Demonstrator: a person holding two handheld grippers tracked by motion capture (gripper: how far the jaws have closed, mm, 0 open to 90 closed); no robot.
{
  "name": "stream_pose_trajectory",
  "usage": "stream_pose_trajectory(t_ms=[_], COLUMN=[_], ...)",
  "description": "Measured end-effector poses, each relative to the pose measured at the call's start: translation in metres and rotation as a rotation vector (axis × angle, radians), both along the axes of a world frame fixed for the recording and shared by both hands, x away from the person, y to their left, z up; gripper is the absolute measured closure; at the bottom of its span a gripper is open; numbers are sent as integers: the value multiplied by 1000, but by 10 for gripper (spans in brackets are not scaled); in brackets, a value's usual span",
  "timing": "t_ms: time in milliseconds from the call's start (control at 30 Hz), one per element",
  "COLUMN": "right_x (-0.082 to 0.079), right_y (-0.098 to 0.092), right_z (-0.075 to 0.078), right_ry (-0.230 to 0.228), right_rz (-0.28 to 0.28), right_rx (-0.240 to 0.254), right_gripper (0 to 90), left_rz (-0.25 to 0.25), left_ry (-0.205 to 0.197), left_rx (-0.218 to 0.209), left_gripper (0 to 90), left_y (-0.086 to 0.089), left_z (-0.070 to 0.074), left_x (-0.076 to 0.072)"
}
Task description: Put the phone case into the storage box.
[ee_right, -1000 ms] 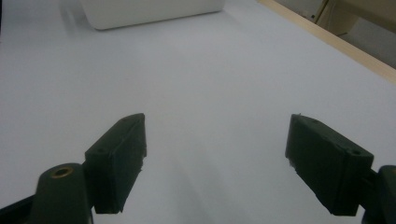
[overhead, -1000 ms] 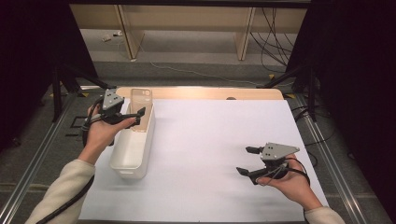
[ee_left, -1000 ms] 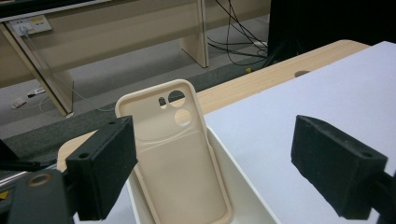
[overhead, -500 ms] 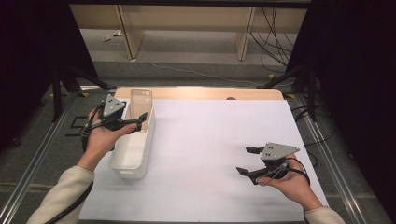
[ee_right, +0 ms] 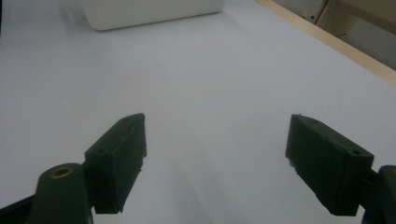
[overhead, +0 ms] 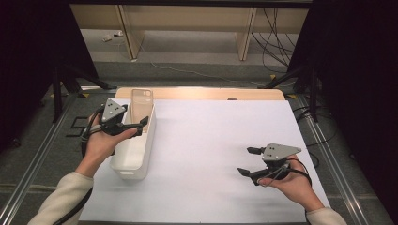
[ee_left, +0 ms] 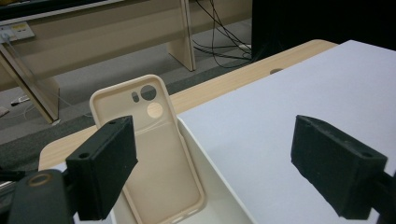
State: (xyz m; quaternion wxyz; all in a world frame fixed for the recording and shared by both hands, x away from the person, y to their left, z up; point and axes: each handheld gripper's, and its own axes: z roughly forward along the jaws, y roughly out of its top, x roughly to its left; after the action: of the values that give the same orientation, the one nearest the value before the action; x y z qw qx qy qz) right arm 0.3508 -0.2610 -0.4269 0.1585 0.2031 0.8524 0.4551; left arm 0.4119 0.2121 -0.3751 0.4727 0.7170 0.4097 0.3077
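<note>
A beige phone case [overhead: 141,104] leans upright against the far end wall inside the white bin [overhead: 133,149], where a second ago it was still between the left gripper [overhead: 141,124] jaws; those jaws now stand released above the bin, suggesting the drop-off is complete. The right gripper [overhead: 248,161] waits wide open, empty, well apart over the white table sheet [overhead: 211,140]

Quick count: one beige phone case [ee_left: 154,154], one white plastic bin [overhead: 136,145], one white sheet [overhead: 220,154] over one wooden table [overhead: 206,93], plus two grippers, left [overhead: 136,125] and right [overhead: 248,161].
</note>
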Motion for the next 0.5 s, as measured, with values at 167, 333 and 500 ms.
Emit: stream_pose_trajectory(t_ms=[167,333,500], right_x=[0,0,0], right_y=[0,0,0], right_z=[0,0,0], right_ry=[0,0,1], right_rz=[1,0,1], right_rx=[1,0,2], right_gripper=[218,217,217], left_rz=[-3,-13,-20], left_ry=[-6,-8,-1], left_rx=[0,3,-3], left_gripper=[139,139,139], left_y=[0,-1,0], left_z=[0,1,0], left_x=[-4,-8,-10])
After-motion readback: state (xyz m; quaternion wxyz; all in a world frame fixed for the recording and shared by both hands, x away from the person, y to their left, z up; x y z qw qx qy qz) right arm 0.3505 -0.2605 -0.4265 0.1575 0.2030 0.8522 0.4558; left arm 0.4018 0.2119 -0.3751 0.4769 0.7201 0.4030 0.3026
